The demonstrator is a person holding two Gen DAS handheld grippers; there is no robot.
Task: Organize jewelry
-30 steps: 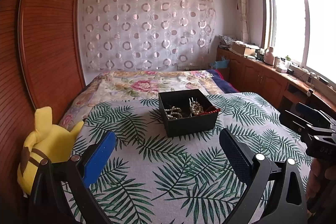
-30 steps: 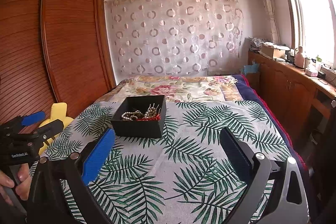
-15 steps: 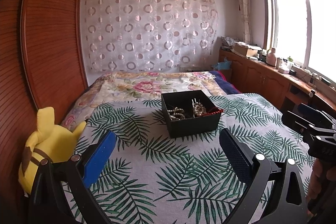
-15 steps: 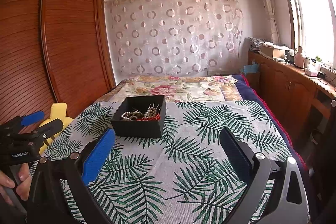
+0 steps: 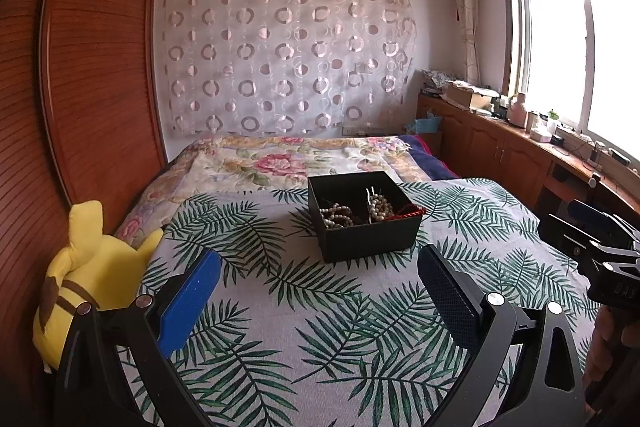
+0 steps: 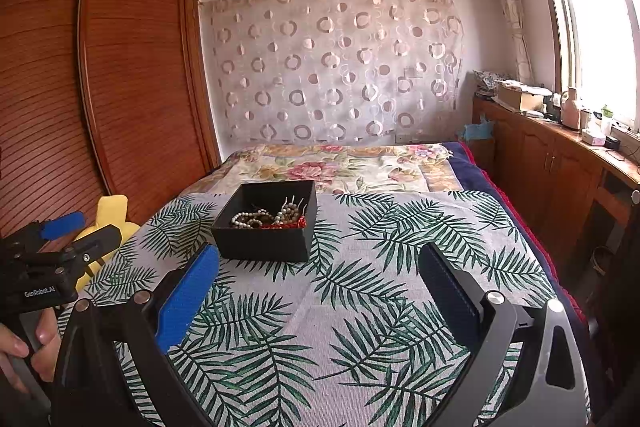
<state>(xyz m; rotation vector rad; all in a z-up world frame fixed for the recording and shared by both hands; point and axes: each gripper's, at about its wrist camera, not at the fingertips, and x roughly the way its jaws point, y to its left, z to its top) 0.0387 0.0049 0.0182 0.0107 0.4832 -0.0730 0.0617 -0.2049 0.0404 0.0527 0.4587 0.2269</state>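
A black open box (image 5: 370, 241) stands on the leaf-print bed cover and also shows in the right wrist view (image 6: 264, 241). It holds pearl bead strings (image 5: 336, 217), more pearl beads (image 5: 378, 207) and a red bead string (image 5: 410, 213). The beads (image 6: 250, 217) and red string (image 6: 286, 225) show in the right wrist view too. My left gripper (image 5: 320, 267) is open and empty, short of the box. My right gripper (image 6: 318, 263) is open and empty, to the right of the box and nearer than it.
A yellow plush toy (image 5: 86, 279) lies at the bed's left edge by the wooden wardrobe (image 5: 92, 67). A wooden cabinet (image 6: 560, 167) with clutter runs along the right under the window. A floral quilt (image 5: 288, 159) covers the far bed.
The left wrist view has shifted slightly, so the box sits a little further right and lower. The right gripper has not moved. Both grippers stay open.
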